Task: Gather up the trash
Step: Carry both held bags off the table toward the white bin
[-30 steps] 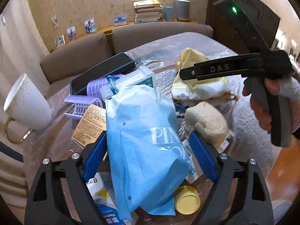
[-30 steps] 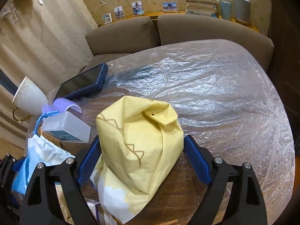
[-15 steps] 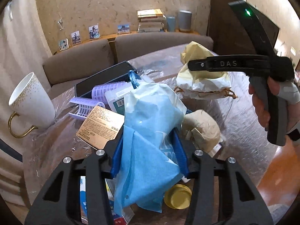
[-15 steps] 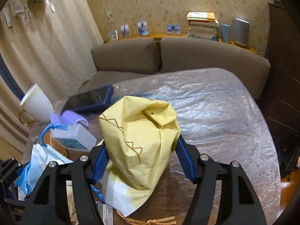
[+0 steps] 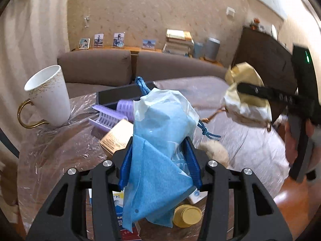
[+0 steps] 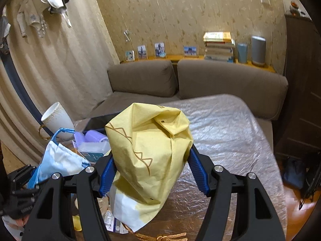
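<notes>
Over the plastic-covered table (image 6: 230, 124), both grippers are loaded: left gripper (image 5: 159, 160) is clamped narrow on a crumpled blue bag (image 5: 158, 140), blue pads pressing into both sides, drawstring cord trailing off the top. Right gripper (image 6: 152, 172) is clamped on a yellow paper bag (image 6: 148, 150), jaws set wider since that bag is bulkier; its gold cord handle dangles below. Both bags look clear of the table, so my read is the pick step is done for these 2 items and the carry-off is in hand. No bin or trash bag visible in either view, so the drop target is unknown. Next move calls for carrying both bags to wherever trash goes without loosening either grip; soft paper can slip or tear. Left on the table near the left gripper: purple hair rollers (image 5: 118, 112), a tan carton (image 5: 116, 138), a yellow lid (image 5: 187, 214), a beige crumpled wad (image 5: 214, 150), printed packets. White mug (image 5: 50, 96) and dark tablet (image 5: 120, 96) look like keepers, not trash.
</notes>
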`<state>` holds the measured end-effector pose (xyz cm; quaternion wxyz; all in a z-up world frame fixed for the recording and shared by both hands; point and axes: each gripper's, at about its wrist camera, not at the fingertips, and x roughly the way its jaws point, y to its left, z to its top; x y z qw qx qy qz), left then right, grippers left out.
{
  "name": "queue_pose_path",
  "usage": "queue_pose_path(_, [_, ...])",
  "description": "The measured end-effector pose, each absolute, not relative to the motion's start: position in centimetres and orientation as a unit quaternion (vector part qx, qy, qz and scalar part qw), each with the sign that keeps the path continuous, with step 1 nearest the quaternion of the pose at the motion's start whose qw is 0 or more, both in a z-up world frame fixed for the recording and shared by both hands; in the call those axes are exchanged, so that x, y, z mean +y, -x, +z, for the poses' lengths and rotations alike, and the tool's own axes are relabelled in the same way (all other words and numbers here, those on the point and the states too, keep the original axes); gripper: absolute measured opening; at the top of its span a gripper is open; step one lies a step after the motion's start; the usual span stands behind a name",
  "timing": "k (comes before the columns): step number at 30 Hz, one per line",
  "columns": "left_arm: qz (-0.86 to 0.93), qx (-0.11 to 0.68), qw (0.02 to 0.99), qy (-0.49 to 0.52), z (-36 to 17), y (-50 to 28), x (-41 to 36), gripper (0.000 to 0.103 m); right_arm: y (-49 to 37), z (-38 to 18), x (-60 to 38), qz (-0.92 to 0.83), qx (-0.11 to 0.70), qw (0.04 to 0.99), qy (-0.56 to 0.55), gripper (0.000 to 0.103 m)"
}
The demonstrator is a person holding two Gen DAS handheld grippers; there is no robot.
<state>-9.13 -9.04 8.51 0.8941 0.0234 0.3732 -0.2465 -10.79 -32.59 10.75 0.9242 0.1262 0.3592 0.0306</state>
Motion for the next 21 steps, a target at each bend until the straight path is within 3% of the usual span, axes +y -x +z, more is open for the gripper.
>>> queue_pose_path(13, [-0.253, 0.316, 0.913, 0.038, 13.4, 12.4, -6.0, 0.049, 16.3, 15.5, -31.9, 0.078, 0.306, 0.941, -0.12, 0.065])
queue_pose_path(21, [-0.262, 0.313, 0.912, 0.046, 14.2, 16.1, -4.2, 0.05, 21.3, 15.8, -30.4, 0.115, 0.314, 0.937, -0.099, 0.065])
